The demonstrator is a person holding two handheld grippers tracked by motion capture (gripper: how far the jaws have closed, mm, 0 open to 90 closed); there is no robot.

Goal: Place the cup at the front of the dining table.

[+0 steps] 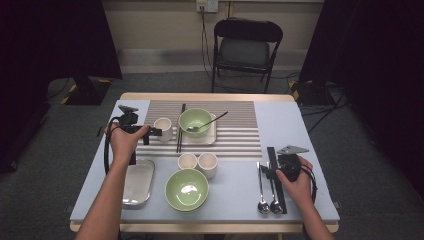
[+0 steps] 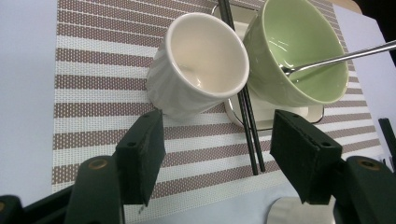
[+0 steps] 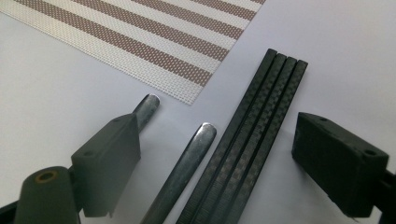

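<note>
My left gripper (image 1: 151, 132) (image 2: 218, 136) is open at the placemat's left side, its jaws pointing at a white cup (image 1: 163, 129) (image 2: 201, 60) that stands just beyond the pads, not between them. Right of the cup a pair of black chopsticks (image 1: 180, 128) (image 2: 246, 109) lies along a white plate (image 1: 211, 135) bearing a green bowl (image 1: 195, 121) (image 2: 299, 60) with a spoon (image 1: 210, 121) (image 2: 341, 57) in it. My right gripper (image 1: 270, 170) (image 3: 219, 135) is open at the table's right, straddling two spoon handles (image 3: 194, 154) and a bundle of black chopsticks (image 1: 278, 182) (image 3: 254, 135).
A striped placemat (image 1: 235, 130) covers the table's far middle. In front of it stand two small white cups (image 1: 197, 162), a second green bowl (image 1: 187, 189) and a metal tray (image 1: 138, 184) at the left. Two spoons (image 1: 267, 197) lie near the front right. A folding chair (image 1: 245, 47) stands beyond the table.
</note>
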